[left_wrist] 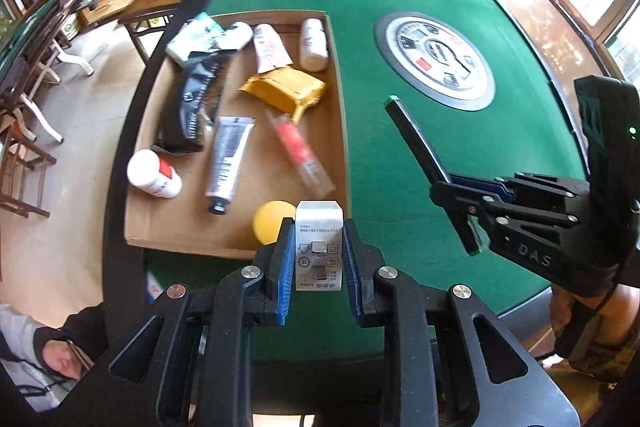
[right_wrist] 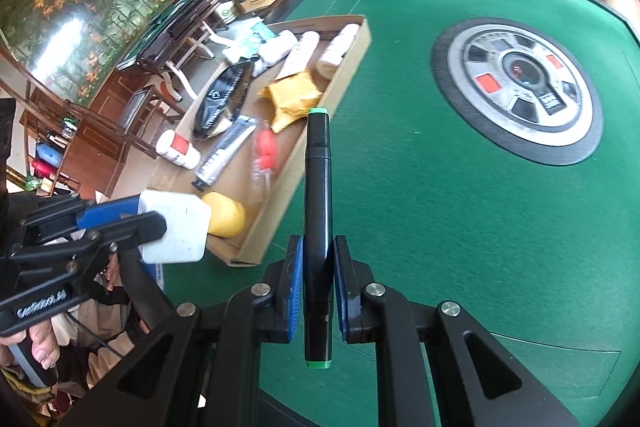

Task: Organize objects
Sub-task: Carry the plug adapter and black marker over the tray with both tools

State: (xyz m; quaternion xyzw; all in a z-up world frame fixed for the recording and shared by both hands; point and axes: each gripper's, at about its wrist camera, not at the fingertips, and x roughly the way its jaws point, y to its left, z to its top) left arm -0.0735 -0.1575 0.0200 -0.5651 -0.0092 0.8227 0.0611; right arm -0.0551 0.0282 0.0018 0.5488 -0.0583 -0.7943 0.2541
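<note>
Left gripper [left_wrist: 316, 251] pinches a small white box [left_wrist: 319, 247]; right gripper [right_wrist: 316, 267] pinches a green-capped black marker [right_wrist: 318, 211], cardboard tray [right_wrist: 280, 195] at ten o'clock.

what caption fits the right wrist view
Right hand-held gripper shut on a green-capped black marker beside the cardboard tray of toiletries.

Tray [left_wrist: 340, 107] lies on bench [left_wrist: 400, 7], at bench's 9 o'clock side; round dial [left_wrist: 436, 59] sits in bench centre, at 3 o'clock from tray. In tray: bottle [left_wrist: 314, 45] at far corner nearest dial, tube [left_wrist: 230, 163] mid-tray, pouch [left_wrist: 190, 103] at its 11 o'clock, ball [left_wrist: 272, 221] at near edge. Left tool [left_wrist: 318, 255] holds small box [left_wrist: 319, 247] above tray's near corner. Right tool [right_wrist: 316, 267] holds marker [right_wrist: 318, 227] above bench, at 3 o'clock from tray.
</note>
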